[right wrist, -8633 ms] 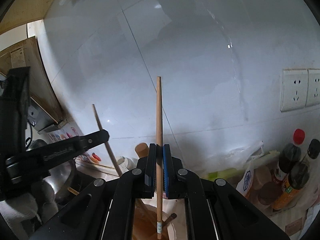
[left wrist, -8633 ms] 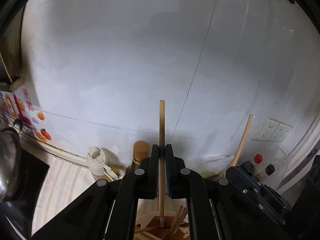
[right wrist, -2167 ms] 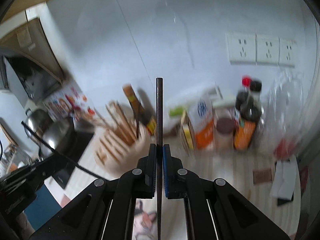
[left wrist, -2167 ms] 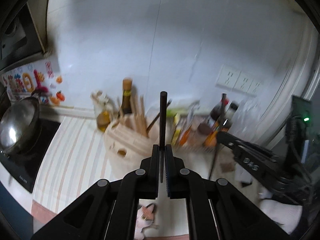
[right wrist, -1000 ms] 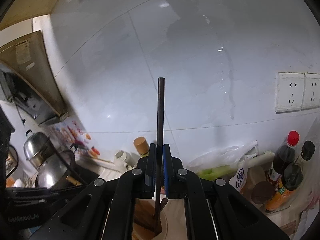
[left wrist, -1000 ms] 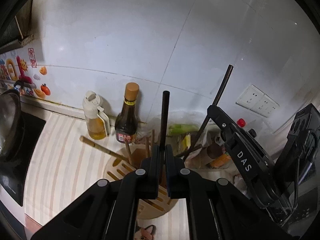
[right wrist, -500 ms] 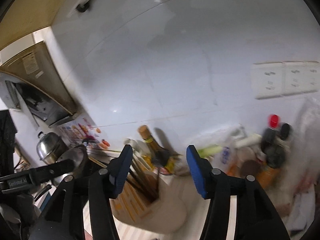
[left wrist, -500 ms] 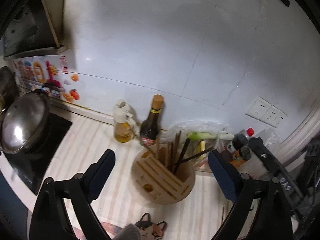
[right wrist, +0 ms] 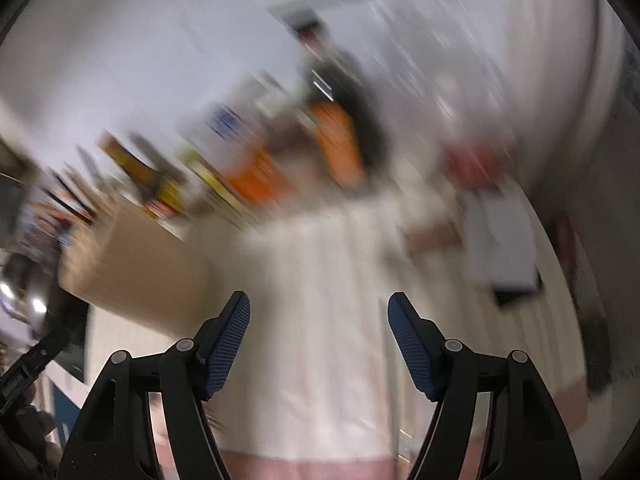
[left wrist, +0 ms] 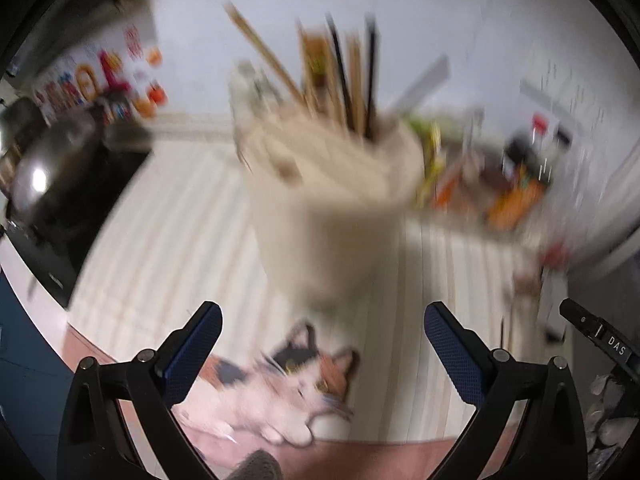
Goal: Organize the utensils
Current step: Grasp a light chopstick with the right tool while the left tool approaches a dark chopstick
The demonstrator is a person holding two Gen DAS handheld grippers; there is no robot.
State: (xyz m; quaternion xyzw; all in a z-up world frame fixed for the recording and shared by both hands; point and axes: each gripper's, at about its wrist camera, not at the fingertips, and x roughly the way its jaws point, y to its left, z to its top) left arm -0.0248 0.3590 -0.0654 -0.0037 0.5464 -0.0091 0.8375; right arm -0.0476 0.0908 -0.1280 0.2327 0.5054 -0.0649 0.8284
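One legible label — "DAS" on the right gripper — rest blurred.

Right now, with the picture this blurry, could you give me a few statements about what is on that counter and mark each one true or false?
1. Both grippers, left and right, are open and hold nothing. True.
2. The round wooden holder has sticks standing in it. True: several chopsticks, some dark and some light, rise from its top.
3. The holder lies tipped over on its side. False: it stands upright on the striped mat.
4. A cat picture shows on the mat in front of the holder. True.
5. The left gripper grips a dark chopstick. False: its fingers stand wide apart with nothing between them.
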